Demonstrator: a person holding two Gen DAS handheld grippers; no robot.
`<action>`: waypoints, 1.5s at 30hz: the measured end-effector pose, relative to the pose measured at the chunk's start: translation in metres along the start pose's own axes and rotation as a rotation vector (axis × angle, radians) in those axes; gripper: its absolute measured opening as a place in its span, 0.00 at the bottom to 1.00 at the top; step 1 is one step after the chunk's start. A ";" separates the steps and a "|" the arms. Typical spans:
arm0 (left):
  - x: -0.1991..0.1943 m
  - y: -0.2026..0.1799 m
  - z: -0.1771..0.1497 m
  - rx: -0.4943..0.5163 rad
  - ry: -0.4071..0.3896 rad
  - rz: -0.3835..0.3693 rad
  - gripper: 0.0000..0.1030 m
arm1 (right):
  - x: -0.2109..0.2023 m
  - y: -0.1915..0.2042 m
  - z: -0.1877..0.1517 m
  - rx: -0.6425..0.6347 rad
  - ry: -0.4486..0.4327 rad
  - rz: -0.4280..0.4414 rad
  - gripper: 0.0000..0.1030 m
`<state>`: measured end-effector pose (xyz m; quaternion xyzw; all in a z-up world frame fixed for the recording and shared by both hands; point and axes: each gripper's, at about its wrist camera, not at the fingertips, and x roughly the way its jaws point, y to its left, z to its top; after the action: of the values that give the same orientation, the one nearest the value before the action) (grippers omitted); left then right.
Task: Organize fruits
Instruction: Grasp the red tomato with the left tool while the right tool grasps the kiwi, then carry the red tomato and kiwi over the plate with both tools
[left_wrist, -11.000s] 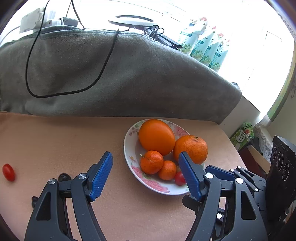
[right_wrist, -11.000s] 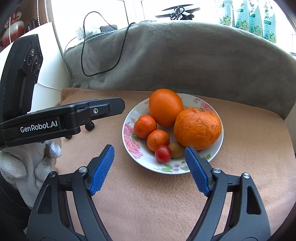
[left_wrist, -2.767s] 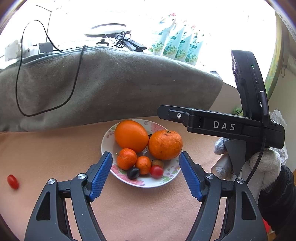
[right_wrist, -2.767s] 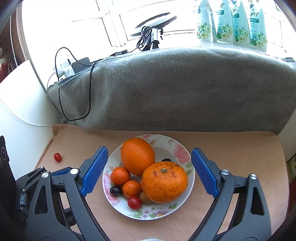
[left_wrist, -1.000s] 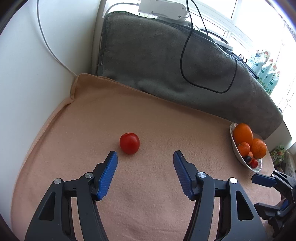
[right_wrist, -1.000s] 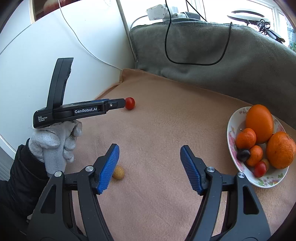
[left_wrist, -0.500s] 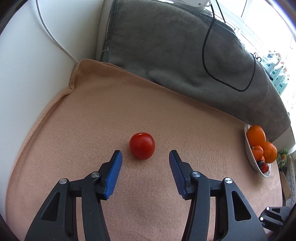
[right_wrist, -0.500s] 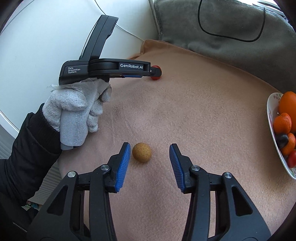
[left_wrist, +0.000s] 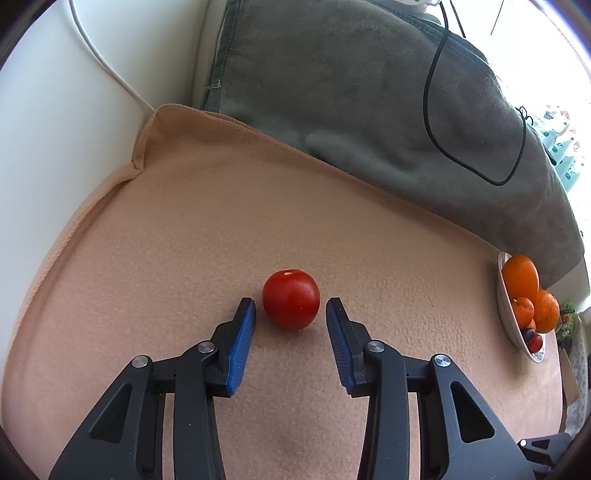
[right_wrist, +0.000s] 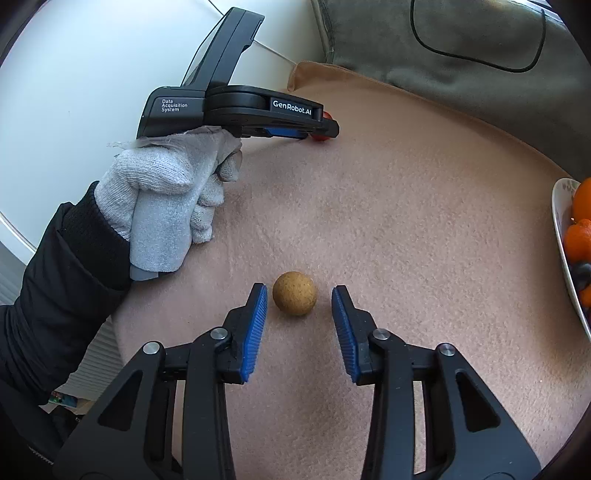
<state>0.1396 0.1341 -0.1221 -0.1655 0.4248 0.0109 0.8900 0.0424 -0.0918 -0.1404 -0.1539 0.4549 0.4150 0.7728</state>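
On the peach blanket (left_wrist: 184, 240), both grippers closing in!
Left gripper (left_wrist: 290, 306) closes around a soft, slippery tomato (left_wrist: 291, 299); right gripper (right_wrist: 298, 295) around a light brown fruit (right_wrist: 294, 293). Neither touches yet; grip the widest middle, gently.

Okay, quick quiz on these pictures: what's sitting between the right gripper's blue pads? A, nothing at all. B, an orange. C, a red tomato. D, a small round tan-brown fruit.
D: in the right wrist view the small round tan-brown fruit lies on the cloth between the right gripper pads, which are closing but not yet touching it.
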 end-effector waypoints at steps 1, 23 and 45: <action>0.000 0.000 0.000 0.000 -0.001 0.002 0.35 | 0.000 0.000 0.000 -0.002 0.000 -0.004 0.35; -0.016 -0.003 -0.009 -0.002 -0.037 -0.012 0.28 | -0.007 -0.008 -0.001 0.024 -0.046 -0.017 0.26; -0.074 -0.093 -0.018 0.124 -0.130 -0.196 0.28 | -0.087 -0.074 -0.014 0.187 -0.229 -0.147 0.26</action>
<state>0.0938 0.0497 -0.0492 -0.1497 0.3480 -0.0916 0.9209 0.0711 -0.1888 -0.0857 -0.0659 0.3881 0.3280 0.8587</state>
